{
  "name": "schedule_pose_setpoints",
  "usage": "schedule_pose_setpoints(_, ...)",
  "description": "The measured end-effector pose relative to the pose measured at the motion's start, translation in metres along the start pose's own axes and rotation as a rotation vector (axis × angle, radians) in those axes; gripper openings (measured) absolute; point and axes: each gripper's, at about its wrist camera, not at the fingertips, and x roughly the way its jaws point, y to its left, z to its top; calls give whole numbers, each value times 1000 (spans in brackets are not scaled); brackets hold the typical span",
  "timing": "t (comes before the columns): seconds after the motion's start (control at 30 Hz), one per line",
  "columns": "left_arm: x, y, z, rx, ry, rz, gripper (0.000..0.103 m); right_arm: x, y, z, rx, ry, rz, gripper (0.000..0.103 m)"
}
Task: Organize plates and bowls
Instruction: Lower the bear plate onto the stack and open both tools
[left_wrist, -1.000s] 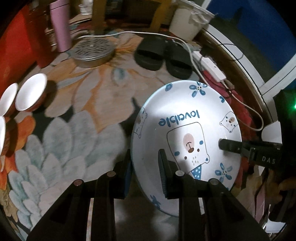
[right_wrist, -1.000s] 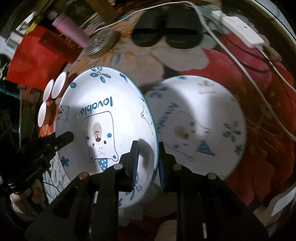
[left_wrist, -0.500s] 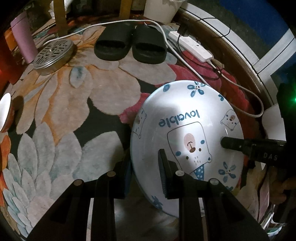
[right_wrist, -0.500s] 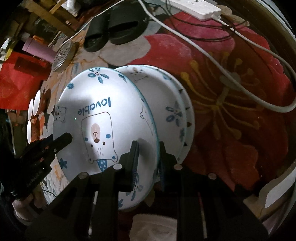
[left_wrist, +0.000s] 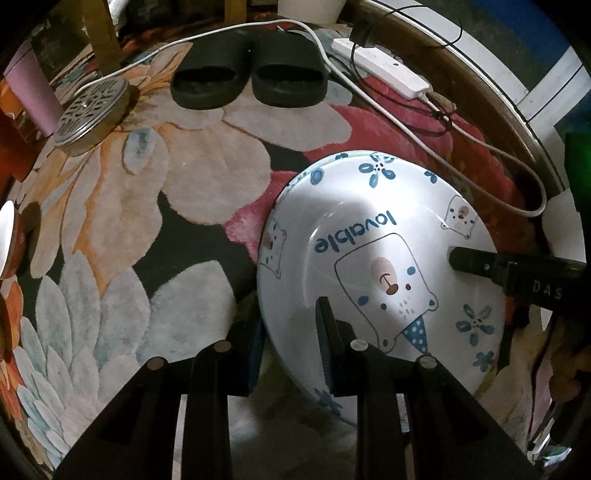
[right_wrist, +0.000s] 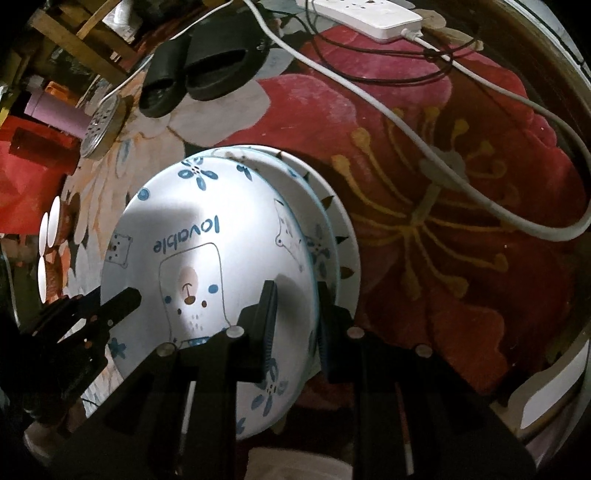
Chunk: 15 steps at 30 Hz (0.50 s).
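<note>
Glossy round bear plate (right_wrist: 207, 258) has sunk onto stacked plates (right_wrist: 334, 236); both grippers' fingers (left_wrist: 327, 343) (right_wrist: 267, 317) clamp its rim.

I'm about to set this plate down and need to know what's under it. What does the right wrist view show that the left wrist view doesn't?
Right wrist only: a stack of plates just behind the held plate, and three small white bowls at far left.

Left wrist only: the rug's pale petals left of the plate.

Both: the bear plate gripped at opposite rims by the left tool and right tool, the black slippers and the white power strip.
</note>
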Motion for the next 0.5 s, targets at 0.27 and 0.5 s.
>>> schedule_pose_setpoints(0.27, -4, -9, 7, 5, -21, -24, 83, -1, -3, 6, 19, -40, 4, 23)
schedule_pose_setpoints(0.5, -15, -4, 11, -39, -57, -35, 101, -2, 0, 6, 30, -40, 87, 54)
